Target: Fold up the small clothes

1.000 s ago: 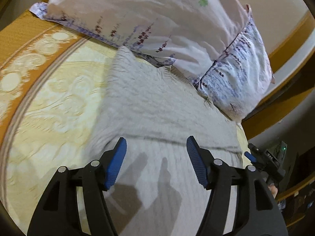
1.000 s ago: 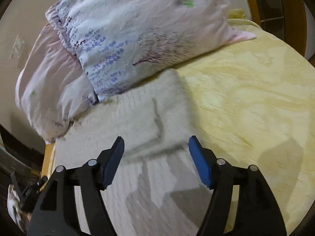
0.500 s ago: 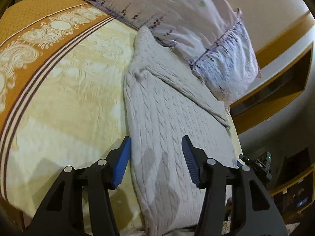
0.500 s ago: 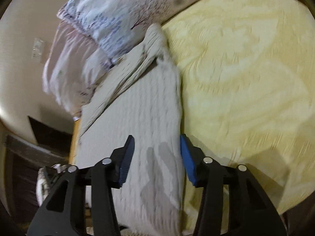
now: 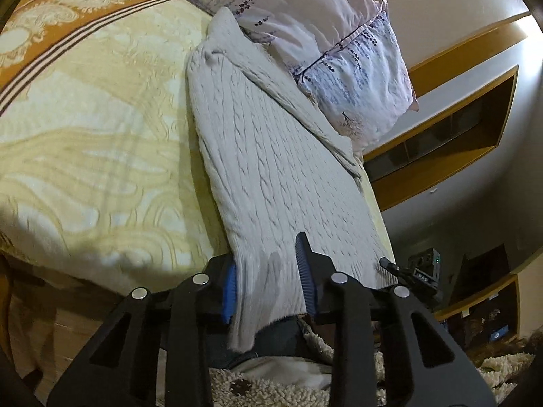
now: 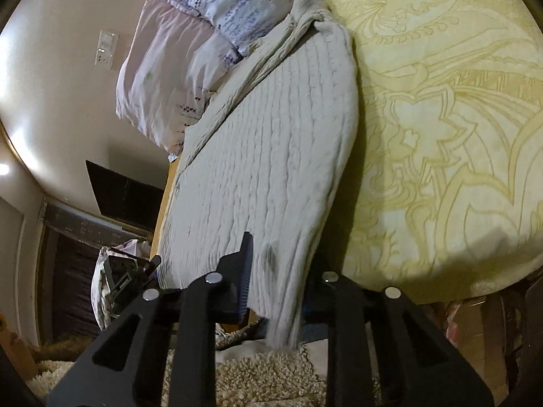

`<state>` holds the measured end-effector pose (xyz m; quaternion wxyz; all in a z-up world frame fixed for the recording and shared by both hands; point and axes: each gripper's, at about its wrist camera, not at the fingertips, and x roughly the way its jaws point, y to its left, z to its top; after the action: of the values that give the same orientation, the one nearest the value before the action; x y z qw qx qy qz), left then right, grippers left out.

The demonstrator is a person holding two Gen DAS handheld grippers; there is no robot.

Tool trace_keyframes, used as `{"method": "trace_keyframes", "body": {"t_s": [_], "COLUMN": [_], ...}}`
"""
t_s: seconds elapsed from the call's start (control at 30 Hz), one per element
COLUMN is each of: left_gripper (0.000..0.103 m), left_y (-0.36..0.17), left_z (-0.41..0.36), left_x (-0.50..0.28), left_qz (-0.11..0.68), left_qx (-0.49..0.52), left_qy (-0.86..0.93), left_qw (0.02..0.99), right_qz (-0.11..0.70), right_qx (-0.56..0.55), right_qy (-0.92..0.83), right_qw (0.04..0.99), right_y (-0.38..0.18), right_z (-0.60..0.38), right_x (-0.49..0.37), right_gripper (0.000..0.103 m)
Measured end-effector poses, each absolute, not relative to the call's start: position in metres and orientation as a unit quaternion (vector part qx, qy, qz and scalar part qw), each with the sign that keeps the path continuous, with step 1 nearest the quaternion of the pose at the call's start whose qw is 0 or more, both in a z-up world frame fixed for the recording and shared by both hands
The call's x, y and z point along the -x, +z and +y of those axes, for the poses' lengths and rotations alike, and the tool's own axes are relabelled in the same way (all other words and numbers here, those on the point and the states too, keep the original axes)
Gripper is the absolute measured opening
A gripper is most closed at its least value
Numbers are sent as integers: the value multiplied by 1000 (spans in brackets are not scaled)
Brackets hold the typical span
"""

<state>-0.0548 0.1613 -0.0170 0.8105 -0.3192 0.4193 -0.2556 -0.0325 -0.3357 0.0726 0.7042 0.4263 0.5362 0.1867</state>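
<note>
No readable brand, label or writing was found in either view; the small display on the black device [image 5: 422, 276] beyond the bed's edge was too blurred to be made out.

A grey cable-knit sweater [image 5: 271, 156] was laid lengthwise on the bed [image 5: 85, 142], over a yellow patterned bedspread, its far end pushed up against the floral pillows [image 5: 339, 51]. One sleeve was folded diagonally across the body. The near hem was hung over the bed's edge, above a shaggy cream rug [image 5: 288, 390].

Left gripper [image 5: 268, 278]: jaws were closing, with the hem corner on the side away from the device caught between the blue pads. Fabric was seen against the left pad; a gap was seen at the right pad, so no firm pinch could be confirmed.

Right gripper [image 6: 276, 281]: jaws were closing on the opposite hem corner. The knit was draped between the fingers and past them; the right-hand pad was hidden behind the fabric, so contact could not be told.
</note>
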Motion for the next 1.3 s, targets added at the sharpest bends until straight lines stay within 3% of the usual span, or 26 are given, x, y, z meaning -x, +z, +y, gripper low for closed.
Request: {"method": "trace_keyframes", "body": {"t_s": [0.07,0.17,0.23,0.67,1.3], "left_gripper": [27,9,7,6,6], "left_y": [-16,-11,-7,37,112], "left_z": [158,148,144,141,123], "left_x": [57,58,57,21,-104], "left_qz": [425,429,425,371,275], "left_qx": [308,268,247,164,99], "left_qy": [-252,-238,-233,-197,-125], "left_qw": [813,829,839,892,948], "right_qz": [535,520,501,400,327], "right_qx": [-419,-396,-372,-227,-76], "right_qy": [187,182,177,118,43], "right_qw": [709,734,761,880,941], "right_y": [75,86,100,155,190], "right_z": [-334,-331,-328,-317,-295], "right_x": [33,30,26,-7,-108], "right_gripper": [15,8,7,6,6]}}
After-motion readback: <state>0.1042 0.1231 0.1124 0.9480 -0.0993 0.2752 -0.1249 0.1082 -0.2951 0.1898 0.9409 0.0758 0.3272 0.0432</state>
